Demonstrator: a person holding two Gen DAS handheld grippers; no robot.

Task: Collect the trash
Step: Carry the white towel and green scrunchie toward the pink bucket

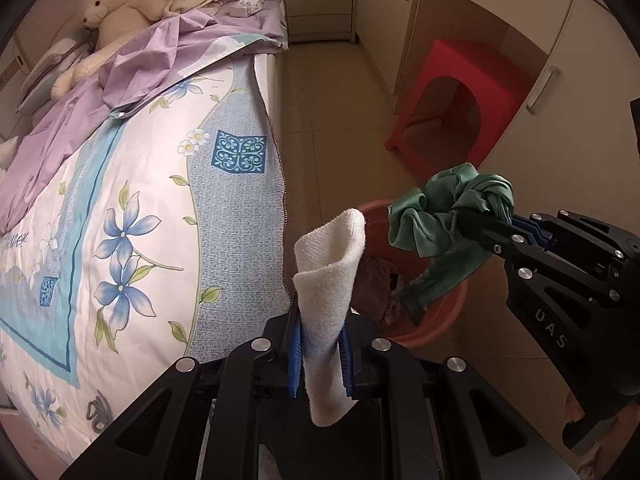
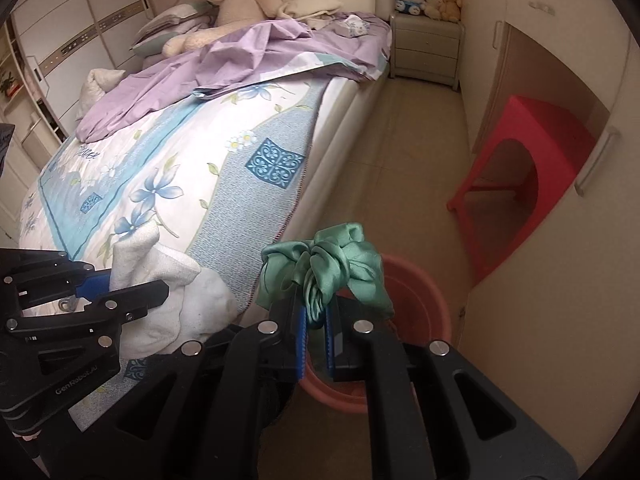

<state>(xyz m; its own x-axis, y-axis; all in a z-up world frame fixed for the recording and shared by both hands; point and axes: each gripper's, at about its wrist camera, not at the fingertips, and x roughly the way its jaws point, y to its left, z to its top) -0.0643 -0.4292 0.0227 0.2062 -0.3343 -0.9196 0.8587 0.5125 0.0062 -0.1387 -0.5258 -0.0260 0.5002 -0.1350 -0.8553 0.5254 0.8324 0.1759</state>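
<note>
Two loads in my tongs, both on the way to the bin. Bed [image 2: 168,168] fills the left side, floral quilt hanging down its flank; cream cupboards run along the right wall, red stool [image 2: 532,168] tucked in their recess.

Red basin [image 1: 436,320] stands on the floor just beside the bed's flank. Some dark, crumpled stuff already lies in it; can't make out what.

Left tongs [image 1: 320,354]: nearly closed, blue pads pinching a cream knitted cloth [image 1: 330,276]. It stands up between the jaws and folds over at the top, near the basin's bed-side rim.

Right tongs [image 2: 316,334]: clamped tight on the knot of a green satin cloth [image 2: 320,272]. Bunched ends flop to both sides; from the left camera its tail hangs over the basin's mouth, perhaps touching the far rim.

Step, as I judge it: carry-and-drop. Next calls for centring each bundle over the basin, opening the jaws, and watching that the satin doesn't snag on the pads.
</note>
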